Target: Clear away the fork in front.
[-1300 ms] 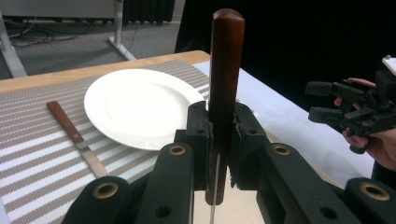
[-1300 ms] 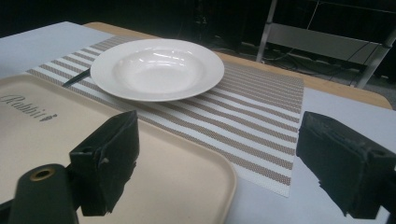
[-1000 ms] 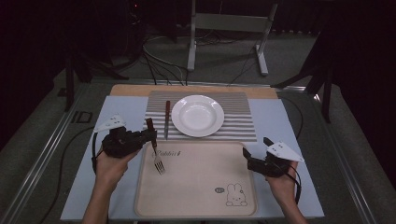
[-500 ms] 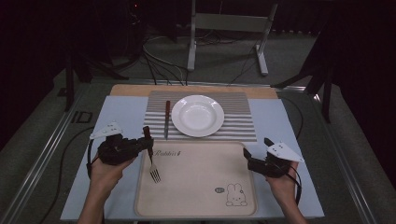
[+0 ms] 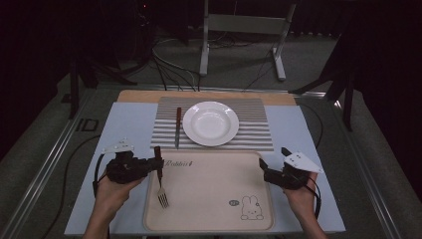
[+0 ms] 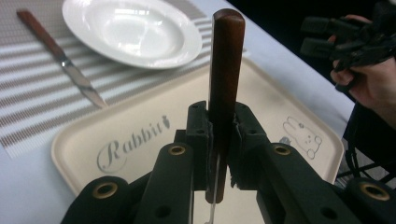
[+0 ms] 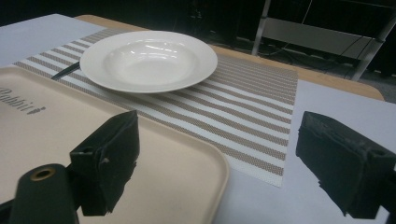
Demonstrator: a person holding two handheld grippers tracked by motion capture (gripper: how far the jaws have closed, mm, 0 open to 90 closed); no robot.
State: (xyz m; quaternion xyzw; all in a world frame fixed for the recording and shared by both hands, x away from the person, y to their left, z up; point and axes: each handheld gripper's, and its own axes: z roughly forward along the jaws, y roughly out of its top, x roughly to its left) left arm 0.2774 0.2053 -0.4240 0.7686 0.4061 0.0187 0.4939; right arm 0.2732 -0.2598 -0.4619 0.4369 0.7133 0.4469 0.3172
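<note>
Count: one plate (image 5: 210,123), one knife (image 5: 177,127) on the striped mat (image 5: 249,130), one fork (image 5: 160,175), one tray (image 5: 209,199). Left gripper (image 5: 157,163) clamps the fork's wooden handle (tines apparently over the tray). Right gripper (image 7: 224,163) view: jaws apart, nothing between.

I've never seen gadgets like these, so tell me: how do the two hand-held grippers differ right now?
The left gripper is shut on the fork, clamping its brown handle; the right gripper is open and holds nothing. The left gripper sits at the tray's left edge, the right gripper at its right edge. Both are black, two-jawed, with a grey plate on top, each held in one hand.
</note>
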